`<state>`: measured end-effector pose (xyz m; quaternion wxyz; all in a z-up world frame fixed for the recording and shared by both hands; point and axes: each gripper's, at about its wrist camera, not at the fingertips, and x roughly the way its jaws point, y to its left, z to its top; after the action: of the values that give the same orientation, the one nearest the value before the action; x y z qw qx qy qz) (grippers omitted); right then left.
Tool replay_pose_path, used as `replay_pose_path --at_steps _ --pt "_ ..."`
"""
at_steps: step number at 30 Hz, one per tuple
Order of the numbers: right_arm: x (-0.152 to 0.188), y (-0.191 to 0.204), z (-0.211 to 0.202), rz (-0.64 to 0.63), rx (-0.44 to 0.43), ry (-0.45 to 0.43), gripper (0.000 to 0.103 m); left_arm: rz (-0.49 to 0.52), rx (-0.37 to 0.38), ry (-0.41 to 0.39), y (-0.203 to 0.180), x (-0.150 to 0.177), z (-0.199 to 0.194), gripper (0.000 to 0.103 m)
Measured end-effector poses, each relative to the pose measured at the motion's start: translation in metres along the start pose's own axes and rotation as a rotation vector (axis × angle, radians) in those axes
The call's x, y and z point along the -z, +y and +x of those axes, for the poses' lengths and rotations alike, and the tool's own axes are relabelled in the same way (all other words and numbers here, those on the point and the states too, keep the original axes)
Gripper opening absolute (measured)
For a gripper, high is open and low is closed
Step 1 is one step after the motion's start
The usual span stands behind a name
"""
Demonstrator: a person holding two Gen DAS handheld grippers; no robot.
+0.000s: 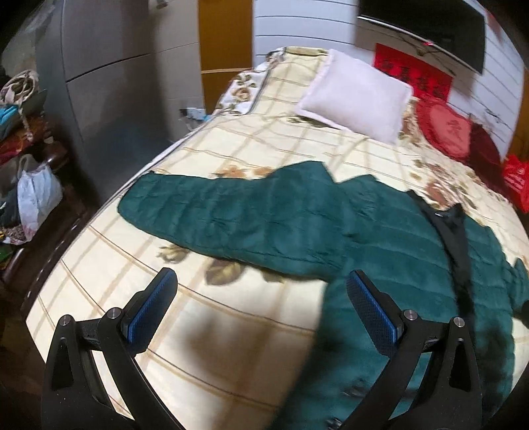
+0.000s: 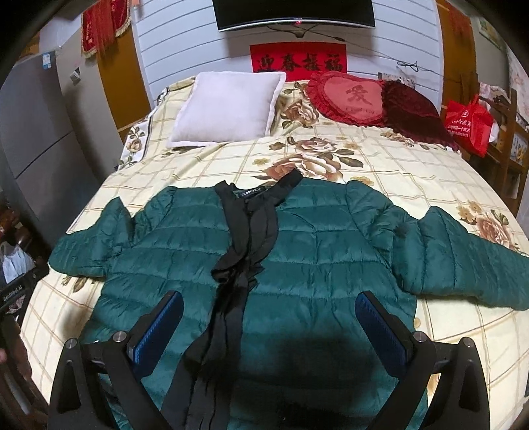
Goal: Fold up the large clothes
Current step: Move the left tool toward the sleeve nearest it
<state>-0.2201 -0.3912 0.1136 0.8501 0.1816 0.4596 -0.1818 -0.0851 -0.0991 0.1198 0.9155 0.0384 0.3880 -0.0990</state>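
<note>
Green quilted jacket lies flat, front up, on my floral bed cover, sleeves spread wide, black trim running down middle. My left gripper and right gripper both gape wide, holding nothing. Hem cut off below frame; collar label unreadable.

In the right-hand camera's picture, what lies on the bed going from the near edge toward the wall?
Green padded jacket → floral bedspread → white pillow → red banner on the wall → television.
</note>
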Motion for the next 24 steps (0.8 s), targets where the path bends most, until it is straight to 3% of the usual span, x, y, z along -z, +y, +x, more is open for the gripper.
replay_pose_path --at_steps 4,18,24 --pt "-0.004 0.001 0.010 -0.004 0.003 0.011 0.103 -0.021 -0.043 0.009 0.020 -0.007 0.021 0.102" --pt "-0.004 0.013 0.052 0.006 -0.011 0.049 0.103 -0.062 -0.050 0.036 0.050 -0.018 0.060 0.102" --pt "0.000 0.021 0.059 -0.018 -0.025 0.067 0.103 -0.122 -0.086 0.040 0.075 -0.028 0.080 0.102"
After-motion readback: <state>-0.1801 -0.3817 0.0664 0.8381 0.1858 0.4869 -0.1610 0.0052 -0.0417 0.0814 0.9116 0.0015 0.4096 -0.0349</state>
